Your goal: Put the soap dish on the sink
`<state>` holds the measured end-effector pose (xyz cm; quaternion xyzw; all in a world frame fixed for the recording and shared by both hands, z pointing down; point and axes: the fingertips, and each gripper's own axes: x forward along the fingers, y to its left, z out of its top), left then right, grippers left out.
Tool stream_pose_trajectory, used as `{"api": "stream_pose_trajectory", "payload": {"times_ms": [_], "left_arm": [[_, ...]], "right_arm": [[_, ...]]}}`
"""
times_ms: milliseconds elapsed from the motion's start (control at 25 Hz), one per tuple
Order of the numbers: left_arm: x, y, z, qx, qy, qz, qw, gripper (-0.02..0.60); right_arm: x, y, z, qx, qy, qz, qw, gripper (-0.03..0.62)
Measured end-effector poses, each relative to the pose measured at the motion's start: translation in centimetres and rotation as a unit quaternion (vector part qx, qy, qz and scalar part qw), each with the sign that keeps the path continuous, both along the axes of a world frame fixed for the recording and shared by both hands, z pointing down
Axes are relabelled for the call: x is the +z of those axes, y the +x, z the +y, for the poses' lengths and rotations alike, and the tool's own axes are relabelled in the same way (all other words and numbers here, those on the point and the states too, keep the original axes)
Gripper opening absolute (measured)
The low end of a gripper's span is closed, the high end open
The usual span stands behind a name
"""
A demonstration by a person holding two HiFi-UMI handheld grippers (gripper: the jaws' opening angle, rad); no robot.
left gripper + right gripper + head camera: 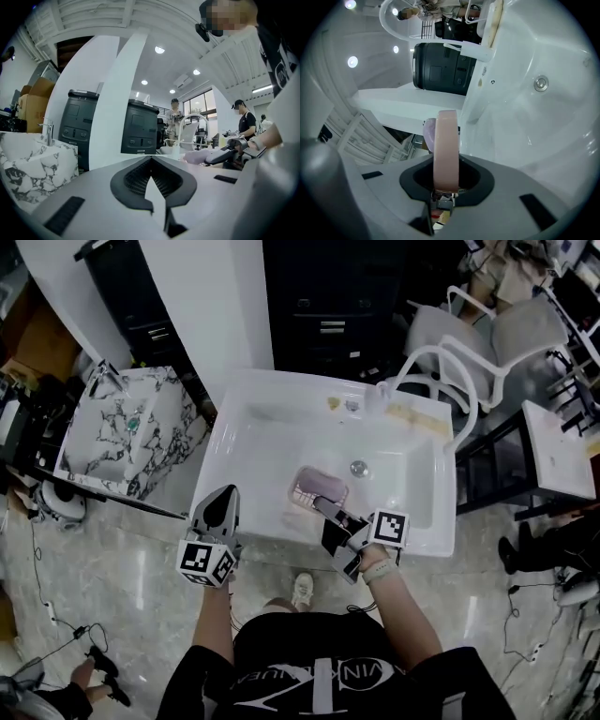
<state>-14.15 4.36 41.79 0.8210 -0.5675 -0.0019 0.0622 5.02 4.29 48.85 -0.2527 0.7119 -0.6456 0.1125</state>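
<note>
A pink soap dish (319, 488) hangs over the basin of the white sink (234, 418), near its front wall. My right gripper (330, 510) is shut on the dish's near rim. In the right gripper view the dish (446, 150) stands edge-on between the jaws, with the basin (525, 117) and its drain (541, 83) beyond. My left gripper (221, 507) floats at the sink's front left corner, jaws together and holding nothing. In the left gripper view its tips (151, 161) meet, and the dish (200, 157) shows at the right.
A marble-patterned sink (122, 427) stands to the left. Black cabinets (328, 306) and a white pillar rise behind the white sink. A white chair (450, 343) and a small white table (558, 451) are at the right. People stand far off in the left gripper view.
</note>
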Motion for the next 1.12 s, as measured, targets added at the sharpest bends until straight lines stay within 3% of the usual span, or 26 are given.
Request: {"api": "stream_pose_trajectory", "payload": {"times_ms": [480,1120], "left_arm": [[-0.4,1.0,-4.8,0.020,-0.002,0.006,0.9998,0.014],[0.3,-0.4,-13.5,0.039,-0.011,0.009,0.9991,0.014]], "right_arm": [[-0.6,-1.0,-4.3,-0.003,0.012,0.002,1.000,0.071],[-0.2,-3.1,-12.3,0.005,0.006,0.023,1.000,0.071]]}}
